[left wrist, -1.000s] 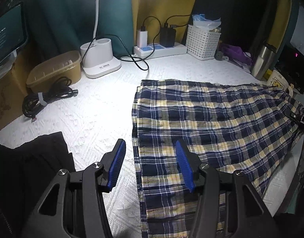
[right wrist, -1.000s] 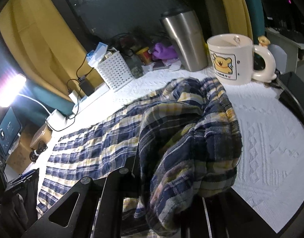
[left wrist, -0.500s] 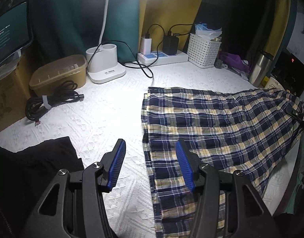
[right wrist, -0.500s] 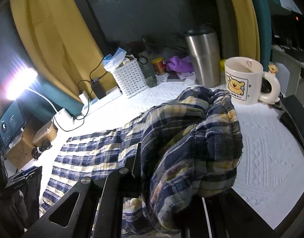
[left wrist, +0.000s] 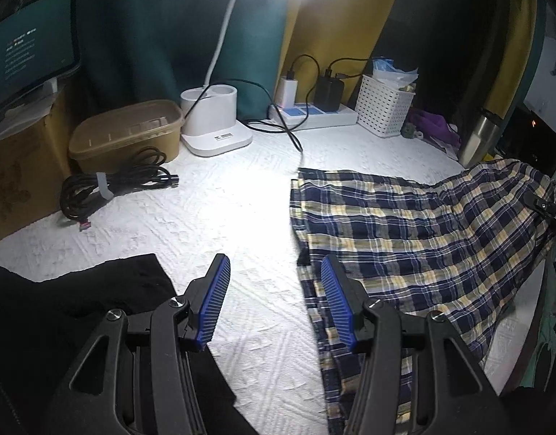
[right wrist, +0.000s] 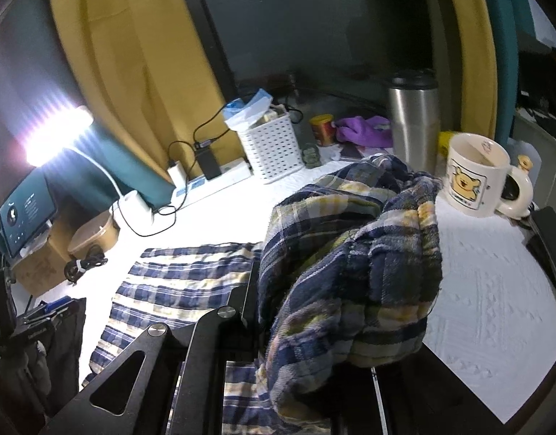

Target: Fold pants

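The plaid pants (left wrist: 404, 232), navy, yellow and white, lie spread on the white textured cover (left wrist: 223, 210). My left gripper (left wrist: 276, 301) is open and empty, above the cover just left of the pants' near leg edge. My right gripper (right wrist: 314, 311) is shut on the bunched far end of the plaid pants (right wrist: 354, 261) and holds it lifted off the cover; its fingertips are hidden by the cloth. In the left wrist view the right gripper (left wrist: 549, 210) shows at the far right edge, with the pants rising toward it.
A black garment (left wrist: 60, 308) lies at the near left. At the back stand a lamp base (left wrist: 214, 127), a tan tub (left wrist: 129, 134), a coiled cable (left wrist: 111, 188), a power strip (left wrist: 314, 114) and a white basket (left wrist: 384, 108). A steel tumbler (right wrist: 413, 119) and bear mug (right wrist: 475, 177) stand by the right gripper.
The right gripper has lifted the pants' end higher and drawn it back, sliding the pants to the right across the cover. The left gripper stays open, now left of the pants' edge.
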A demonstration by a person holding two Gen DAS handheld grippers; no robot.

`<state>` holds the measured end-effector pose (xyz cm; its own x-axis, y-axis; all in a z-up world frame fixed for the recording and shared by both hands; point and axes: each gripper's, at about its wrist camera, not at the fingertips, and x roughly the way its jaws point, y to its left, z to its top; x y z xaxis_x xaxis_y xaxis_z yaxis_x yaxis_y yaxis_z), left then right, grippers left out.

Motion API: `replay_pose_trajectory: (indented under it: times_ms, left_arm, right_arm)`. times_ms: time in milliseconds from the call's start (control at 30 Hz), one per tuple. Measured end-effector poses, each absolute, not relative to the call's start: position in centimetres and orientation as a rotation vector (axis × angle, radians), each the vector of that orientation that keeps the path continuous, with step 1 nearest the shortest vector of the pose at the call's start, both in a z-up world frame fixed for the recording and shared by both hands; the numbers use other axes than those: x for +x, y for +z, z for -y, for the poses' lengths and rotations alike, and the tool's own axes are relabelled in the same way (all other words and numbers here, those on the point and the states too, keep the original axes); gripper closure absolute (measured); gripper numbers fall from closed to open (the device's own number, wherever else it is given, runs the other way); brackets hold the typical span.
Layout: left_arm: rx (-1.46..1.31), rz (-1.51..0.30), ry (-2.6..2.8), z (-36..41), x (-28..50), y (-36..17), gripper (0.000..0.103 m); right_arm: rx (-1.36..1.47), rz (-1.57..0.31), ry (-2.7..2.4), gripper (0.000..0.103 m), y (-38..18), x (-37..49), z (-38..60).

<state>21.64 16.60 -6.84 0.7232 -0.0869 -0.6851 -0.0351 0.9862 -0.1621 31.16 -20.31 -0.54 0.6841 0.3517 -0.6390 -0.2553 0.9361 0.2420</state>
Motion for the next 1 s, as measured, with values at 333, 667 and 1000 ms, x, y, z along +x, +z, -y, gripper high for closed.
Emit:
replay_pose_trajectory:
  times_ms: [333, 667, 1000]
  left_arm:
    - [-0.178, -0.743, -0.029, -19.3, 20.8, -6.5, 0.051]
    - [-0.208, -0.728, -0.032, -21.1, 19.8, -6.8, 0.051]
    - [-0.224, -0.719, -0.023, -22.8, 18.8, -7.0, 0.051]
  right_arm:
    - [0.088, -0.757, 0.403, 0.09, -0.3, 30.8, 15.3]
    - [0.029, -0.805, 0.473, 0.091, -1.7, 30.8, 9.8]
    - [-0.055, -0.905, 0.542, 0.091, -5.7, 30.8, 3.7]
